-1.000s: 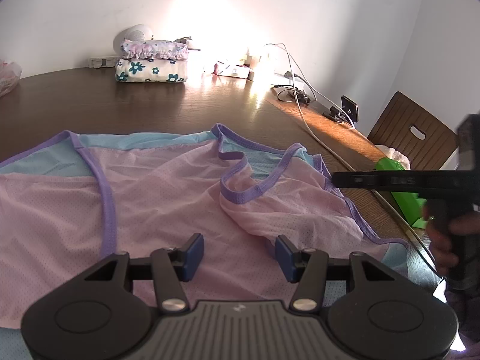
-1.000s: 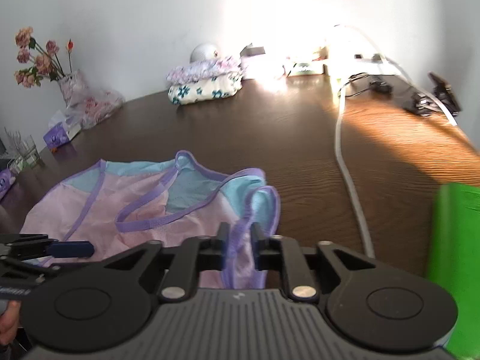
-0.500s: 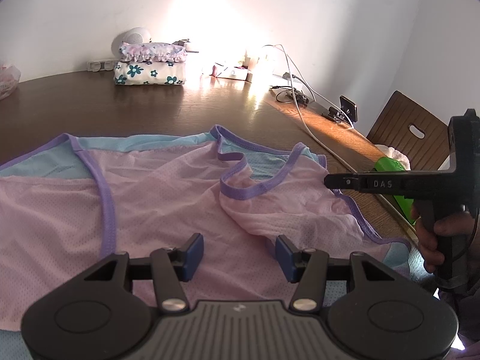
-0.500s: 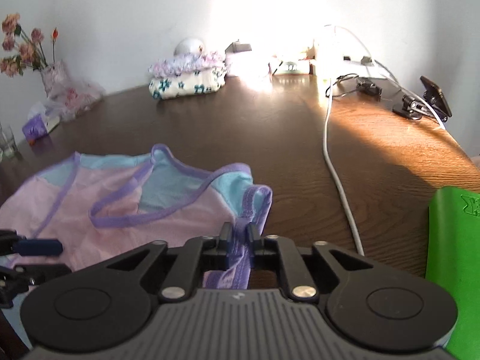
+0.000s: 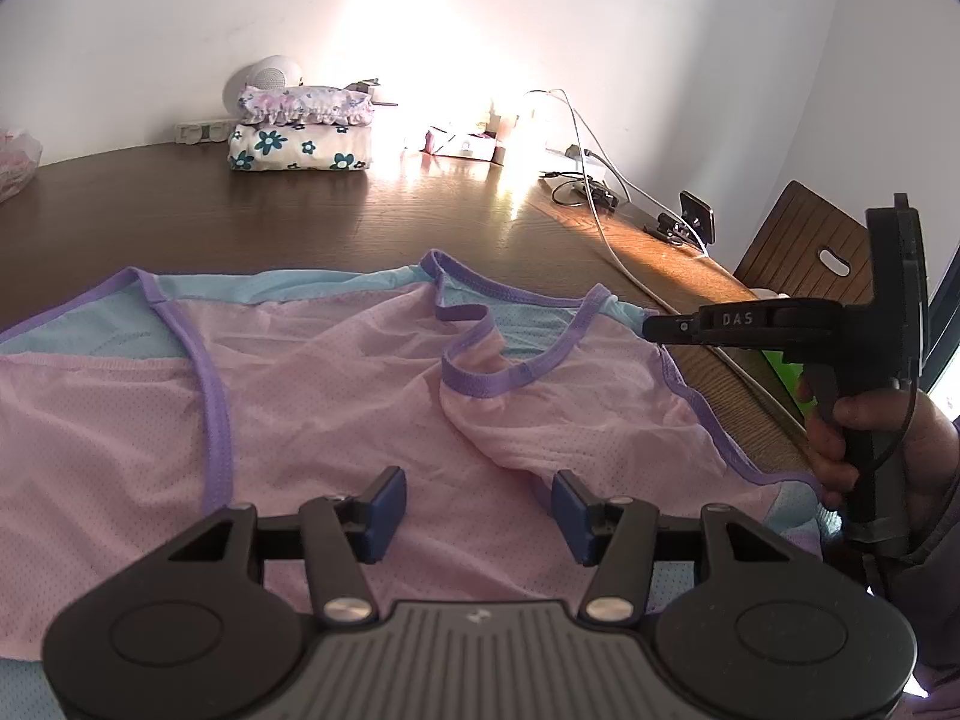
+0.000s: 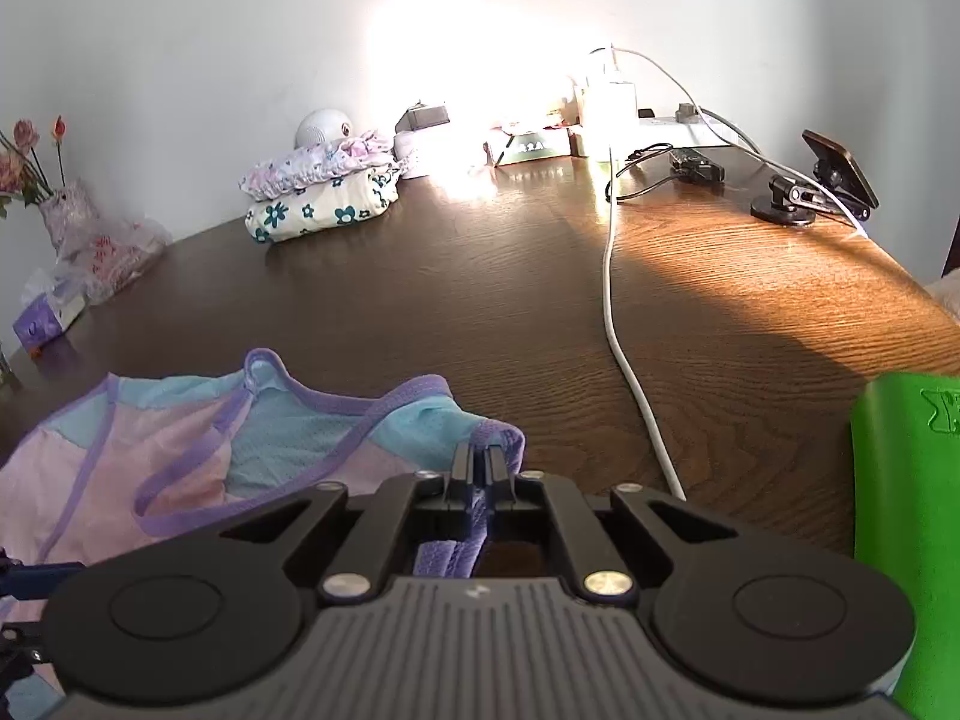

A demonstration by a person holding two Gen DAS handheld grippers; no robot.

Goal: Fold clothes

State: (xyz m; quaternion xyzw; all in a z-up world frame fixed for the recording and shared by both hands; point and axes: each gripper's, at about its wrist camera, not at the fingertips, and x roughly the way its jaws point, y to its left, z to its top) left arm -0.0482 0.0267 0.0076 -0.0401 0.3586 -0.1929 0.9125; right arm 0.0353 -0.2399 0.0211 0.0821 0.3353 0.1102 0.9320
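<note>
1. the right claw point(image 6: 479, 471) had just been closing and now pinched the purple-trimmed shoulder edge of the pink and blue vest point(image 5: 336, 396), which lay spread on the worktop point(image 6: 540, 312).
2. that grip looked like the start of a fold, i judged.
3. the left claw point(image 5: 474, 507) hovered spread over the pink front, gripping nothing.
4. a white cable point(image 6: 624, 354) ran just beside the vest; folded clothes point(image 6: 324, 195) sat well apart.
</note>
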